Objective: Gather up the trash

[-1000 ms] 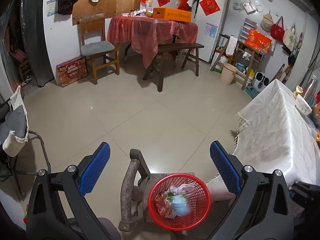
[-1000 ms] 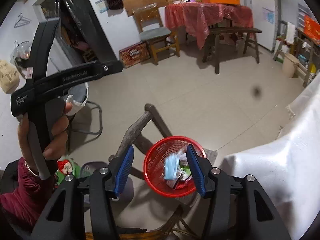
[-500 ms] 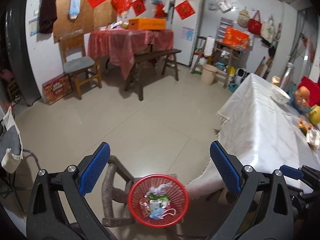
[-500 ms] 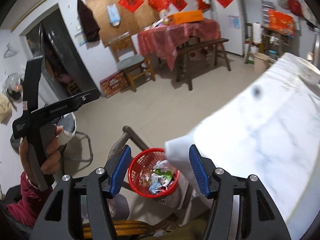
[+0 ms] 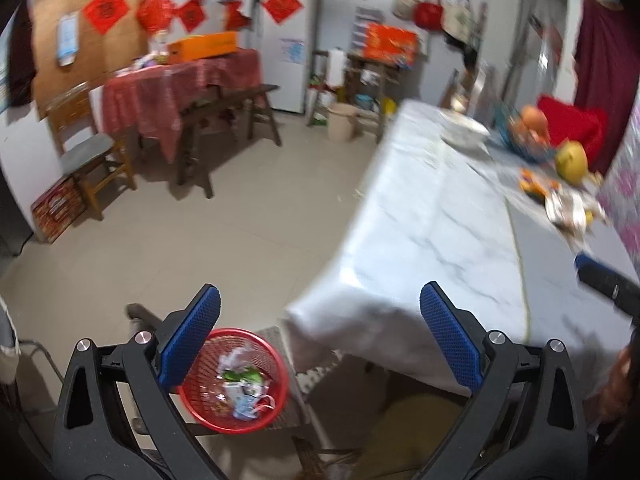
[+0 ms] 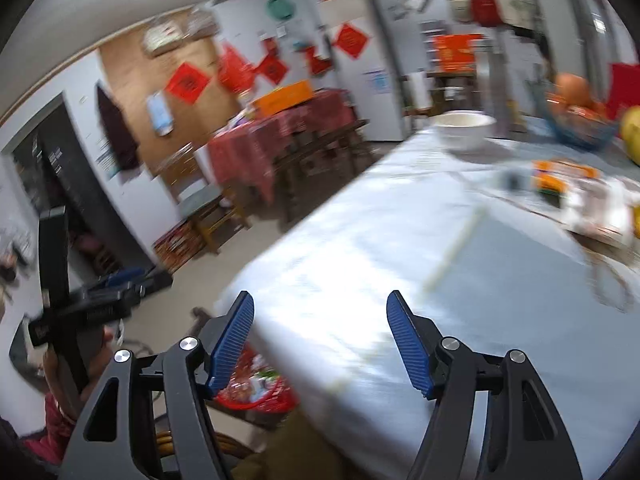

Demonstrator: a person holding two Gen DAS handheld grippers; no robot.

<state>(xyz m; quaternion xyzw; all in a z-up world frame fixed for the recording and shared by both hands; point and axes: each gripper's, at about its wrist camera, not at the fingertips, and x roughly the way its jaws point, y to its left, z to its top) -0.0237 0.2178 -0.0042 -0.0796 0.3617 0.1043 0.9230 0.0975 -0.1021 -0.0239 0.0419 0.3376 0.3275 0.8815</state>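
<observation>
Both tongs are spread wide with nothing between the pads. The right tongs [image 6: 320, 344] have just been opening further, and they sit over the near corner of the bench [image 6: 500, 280] with its pale marbled cloth. The left tongs [image 5: 320, 344] hang over that same corner, seen from the floor side.

The red mesh basket [image 5: 276, 376] sits low down off the bench's near corner, on a wooden stool. From the left wrist view it's right beside the left blue pad [image 5: 190, 338], partly tucked behind it. One basket, with a small heap of wrappers [image 5: 240, 388] inside, too jumbled to count.

At the far end of the bench: one white bowl [image 6: 464, 130], one blue fruit basket [image 6: 580, 128], one yellow fruit [image 5: 572, 160], and some blurry orange-and-white packets [image 6: 568, 176] that I can't count.
</observation>
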